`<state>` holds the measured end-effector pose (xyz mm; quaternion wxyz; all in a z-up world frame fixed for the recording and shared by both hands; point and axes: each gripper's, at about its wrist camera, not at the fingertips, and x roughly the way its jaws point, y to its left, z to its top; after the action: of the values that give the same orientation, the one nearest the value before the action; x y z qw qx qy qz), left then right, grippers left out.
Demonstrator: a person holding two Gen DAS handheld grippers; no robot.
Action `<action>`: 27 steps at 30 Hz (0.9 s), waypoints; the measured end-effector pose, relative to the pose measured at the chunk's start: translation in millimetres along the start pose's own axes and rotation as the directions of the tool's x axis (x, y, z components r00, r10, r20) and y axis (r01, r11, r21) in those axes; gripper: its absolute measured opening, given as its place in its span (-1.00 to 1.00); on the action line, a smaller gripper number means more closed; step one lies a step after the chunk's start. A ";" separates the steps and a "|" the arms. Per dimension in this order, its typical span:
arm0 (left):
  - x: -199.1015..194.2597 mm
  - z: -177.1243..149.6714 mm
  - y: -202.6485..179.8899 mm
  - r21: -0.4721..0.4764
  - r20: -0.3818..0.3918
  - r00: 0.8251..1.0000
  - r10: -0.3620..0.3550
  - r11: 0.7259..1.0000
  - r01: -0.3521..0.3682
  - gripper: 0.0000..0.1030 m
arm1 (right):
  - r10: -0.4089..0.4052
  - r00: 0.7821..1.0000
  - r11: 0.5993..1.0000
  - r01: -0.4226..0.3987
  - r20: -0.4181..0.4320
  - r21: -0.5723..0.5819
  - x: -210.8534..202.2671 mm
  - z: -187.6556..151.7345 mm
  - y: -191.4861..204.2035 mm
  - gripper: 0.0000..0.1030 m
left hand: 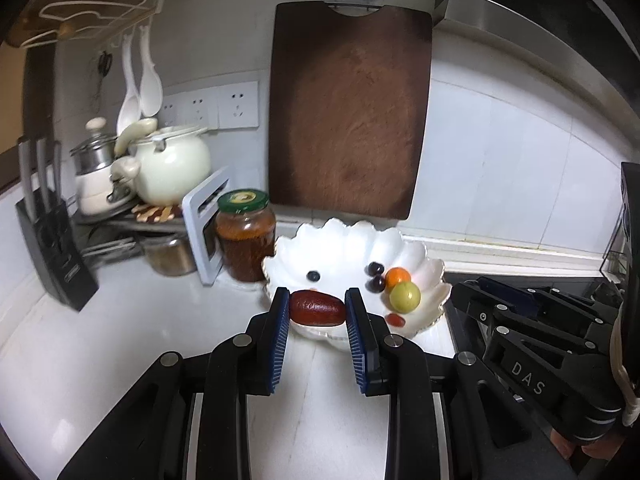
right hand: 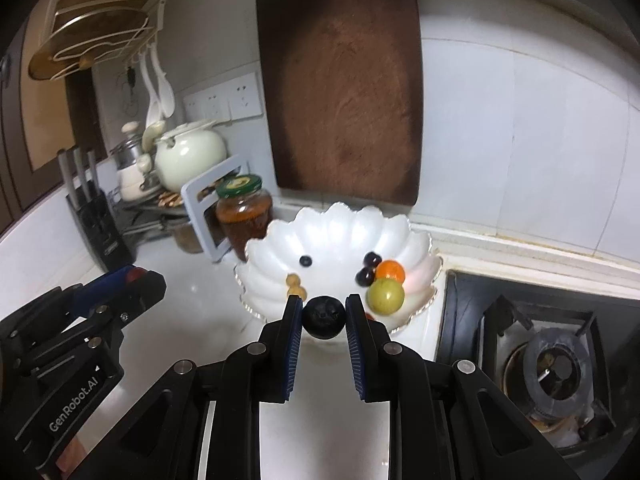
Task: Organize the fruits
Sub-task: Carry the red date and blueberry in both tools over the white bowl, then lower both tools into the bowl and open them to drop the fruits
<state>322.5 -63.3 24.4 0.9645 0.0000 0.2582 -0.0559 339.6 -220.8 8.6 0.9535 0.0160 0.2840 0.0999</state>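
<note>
Most of the fruit I can see already lies in the white scalloped bowl (right hand: 400, 236) near the back edge of the tabletop (left hand: 120, 340): a green fruit (right hand: 385, 296) touching an orange one (right hand: 391, 271), two dark grapes (right hand: 368, 268) just beside them, a single blueberry (right hand: 306, 261) well apart toward the bowl's middle, and two small tan pieces (right hand: 295, 285) at its front. A red piece (left hand: 396, 320) also sits by the bowl's front rim. Two fruits are left to set down, I judge, and both are in my grip: my left tool (left hand: 317, 309) is clamped narrow on a red date (left hand: 317, 312), and my right tool (right hand: 323, 316) is pinched tight on a dark round berry (right hand: 323, 315). Both hang over the bowl's front rim, not yet released. I cannot tell whether more fruit waits out of view. Around the bowl, a jar with a green lid (left hand: 245, 236) stands touching or just beside its left side, a cutting board (left hand: 348, 112) leans on the wall behind, a knife block (left hand: 56, 236) stands by the tabletop's left edge, and a stove burner (right hand: 552, 368) lies to the right. Nothing blocks the bowl's open middle, though my two tools are close together.
</note>
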 end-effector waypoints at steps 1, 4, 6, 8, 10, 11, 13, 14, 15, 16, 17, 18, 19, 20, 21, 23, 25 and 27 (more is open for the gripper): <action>2.1 3.5 1.6 0.007 0.005 1.000 -0.006 1.000 0.006 -0.45 | -0.006 1.000 1.000 0.006 0.002 0.003 1.1 1.6 0.4 -0.55; 8.5 12.1 6.7 0.017 0.016 0.999 -0.028 0.999 0.028 -0.45 | -0.034 0.999 0.999 0.034 0.016 0.019 4.7 8.6 1.5 -0.55; 13.4 18.2 9.5 0.018 0.014 0.999 -0.047 0.999 0.047 -0.45 | -0.045 0.999 0.998 0.045 0.022 0.032 7.0 12.4 1.5 -0.55; 18.3 23.7 11.0 0.023 0.016 0.998 -0.057 0.998 0.057 -0.45 | -0.056 0.998 0.998 0.055 0.026 0.039 10.3 16.5 1.5 -0.55; 24.2 29.8 12.2 0.026 0.016 0.997 -0.074 0.997 0.074 -0.45 | -0.069 0.997 0.997 0.068 0.029 0.042 15.1 21.5 2.5 -0.55; 26.8 32.3 12.8 0.024 0.011 0.996 -0.086 0.996 0.086 -0.45 | -0.072 0.997 0.997 0.071 0.030 0.044 16.4 23.4 2.4 -0.55; 33.1 38.5 13.4 0.026 0.005 0.995 -0.103 0.994 0.102 -0.45 | -0.082 0.996 0.996 0.080 0.032 0.045 20.4 28.6 2.7 -0.55; 35.9 41.3 13.6 0.027 0.002 0.994 -0.108 0.994 0.108 -0.45 | -0.087 0.996 0.995 0.085 0.034 0.045 22.2 31.2 2.8 -0.55; 38.2 44.5 13.9 0.027 0.002 0.994 -0.113 0.993 0.113 -0.45 | -0.092 0.995 0.995 0.090 0.035 0.045 24.3 34.0 2.8 -0.55; 39.7 47.6 13.6 0.033 0.008 0.993 -0.115 0.993 0.115 -0.45 | -0.095 0.995 0.995 0.094 0.037 0.045 25.9 36.4 2.9 -0.55; 41.6 51.3 13.1 0.040 0.013 0.993 -0.119 0.992 0.118 -0.45 | -0.098 0.994 0.994 0.097 0.040 0.046 28.1 39.8 2.9 -0.55; 44.2 53.9 13.0 0.041 0.013 0.992 -0.125 0.991 0.125 -0.45 | -0.102 0.994 0.994 0.100 0.042 0.046 29.3 41.6 2.4 -0.55; 47.6 57.3 13.4 0.038 0.007 0.991 -0.136 0.990 0.136 -0.45 | -0.106 0.993 0.993 0.104 0.044 0.048 31.2 44.1 2.2 -0.55; 51.5 60.5 14.1 0.034 0.000 0.990 -0.144 0.989 0.144 -0.45 | -0.107 0.993 0.993 0.104 0.046 0.051 33.9 47.4 1.4 -0.55; 55.7 63.6 14.6 0.031 -0.003 0.989 -0.148 0.988 0.148 -0.45 | -0.108 0.993 0.993 0.105 0.047 0.055 36.1 50.1 1.0 -0.55; 65.7 69.8 14.6 0.035 -0.012 0.989 -0.150 0.988 0.150 -0.45 | -0.111 0.993 0.993 0.108 0.047 0.055 41.6 56.0 0.8 -0.55; 77.3 74.7 15.5 0.030 -0.032 0.987 -0.159 0.987 0.159 -0.45 | -0.121 0.992 0.992 0.118 0.046 0.050 47.9 61.2 0.6 -0.55; 89.1 78.4 15.7 0.028 -0.053 0.986 -0.161 0.986 0.162 -0.45 | -0.126 0.991 0.991 0.124 0.040 0.044 56.1 66.9 -0.6 -0.55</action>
<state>439.9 -59.5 47.5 0.9498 -0.0038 0.2808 -0.1382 422.0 -208.5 34.4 0.9632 0.0202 0.2661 0.0338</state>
